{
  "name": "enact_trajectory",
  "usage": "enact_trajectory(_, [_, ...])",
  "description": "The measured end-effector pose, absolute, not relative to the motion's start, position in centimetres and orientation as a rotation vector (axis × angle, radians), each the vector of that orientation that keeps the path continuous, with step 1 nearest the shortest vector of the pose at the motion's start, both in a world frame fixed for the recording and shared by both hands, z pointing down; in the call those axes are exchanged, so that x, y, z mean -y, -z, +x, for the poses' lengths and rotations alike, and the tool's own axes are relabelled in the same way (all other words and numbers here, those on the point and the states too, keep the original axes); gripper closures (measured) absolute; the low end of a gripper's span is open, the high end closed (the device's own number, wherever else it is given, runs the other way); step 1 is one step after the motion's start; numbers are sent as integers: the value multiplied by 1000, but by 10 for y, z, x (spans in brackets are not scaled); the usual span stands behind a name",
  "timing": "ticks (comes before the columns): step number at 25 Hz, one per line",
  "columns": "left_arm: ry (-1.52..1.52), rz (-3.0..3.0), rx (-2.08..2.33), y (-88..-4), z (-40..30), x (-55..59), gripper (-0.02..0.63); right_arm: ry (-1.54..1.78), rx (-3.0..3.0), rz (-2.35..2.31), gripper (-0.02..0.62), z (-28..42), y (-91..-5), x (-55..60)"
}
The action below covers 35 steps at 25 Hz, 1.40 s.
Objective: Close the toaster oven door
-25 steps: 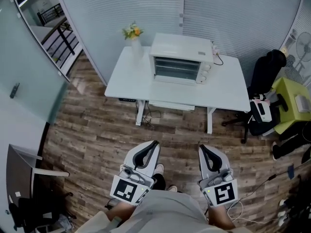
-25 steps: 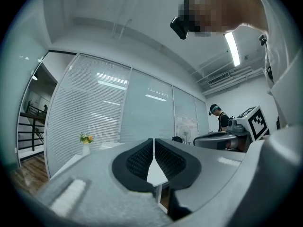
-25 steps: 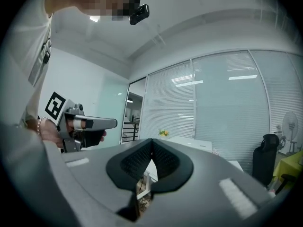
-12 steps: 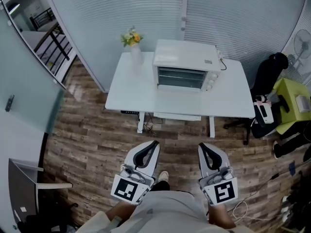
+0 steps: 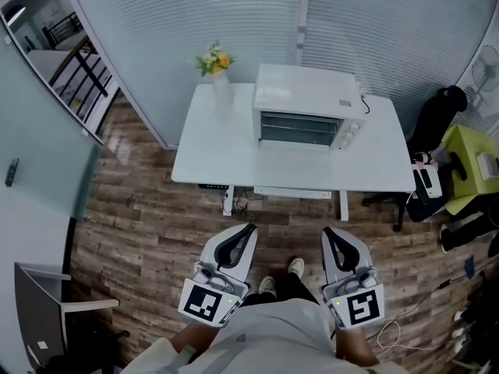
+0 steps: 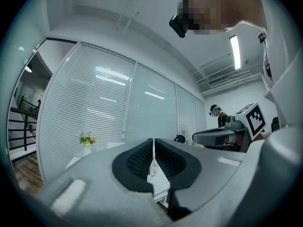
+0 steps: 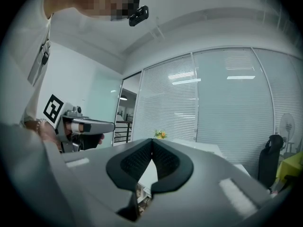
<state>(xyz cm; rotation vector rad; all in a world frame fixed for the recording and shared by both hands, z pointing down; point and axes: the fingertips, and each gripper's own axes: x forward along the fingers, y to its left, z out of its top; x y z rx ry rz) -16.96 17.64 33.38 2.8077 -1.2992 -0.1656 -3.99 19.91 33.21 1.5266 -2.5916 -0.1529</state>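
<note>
Wood flooring point(image 5: 148, 224) lies between the white table point(image 5: 210, 158) bearing the toaster oven point(image 5: 308, 107) and the left claw point(image 5: 249, 227) and right claw point(image 5: 327, 231), both pinched closed and empty. The table shows slightly nearer than a second ago.

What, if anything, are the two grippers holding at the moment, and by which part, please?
Nothing is held: the left gripper and the right gripper are both shut on nothing, well short of the toaster oven.

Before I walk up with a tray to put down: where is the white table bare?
The table is bare along its whole front edge, widest at the left end in front of the flower vase. A smaller patch lies right of the toaster oven. The back is crowded: vase, oven, and a cable at the oven's right.
</note>
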Motion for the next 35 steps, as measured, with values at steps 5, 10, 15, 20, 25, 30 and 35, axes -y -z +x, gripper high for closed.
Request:
enact_trajectory(5, [169, 2805, 1287, -338, -170, -159, 591, 152, 2586, 1529, 591, -42, -335, -181])
enact_trajectory(10, [160, 2801, 1285, -342, -165, -142, 591, 153, 2588, 1536, 591, -35, -337, -163])
enact_trajectory(15, [157, 2803, 1275, -343, -151, -115, 591, 153, 2588, 1545, 591, -22, -336, -138])
enact_trajectory(20, [164, 2808, 1277, -338, -136, -89, 591, 151, 2591, 1551, 591, -6, -336, -112])
enact_trajectory(25, [157, 2816, 1282, -334, -114, -55, 591, 155, 2597, 1554, 591, 17, -332, -76])
enact_trajectory(30, [152, 2817, 1301, -329, -92, -24, 591, 169, 2612, 1543, 591, 40, -327, -44])
enact_trajectory(35, [140, 2819, 1317, -325, -65, 5, 591, 145, 2637, 1558, 591, 67, -320, -13])
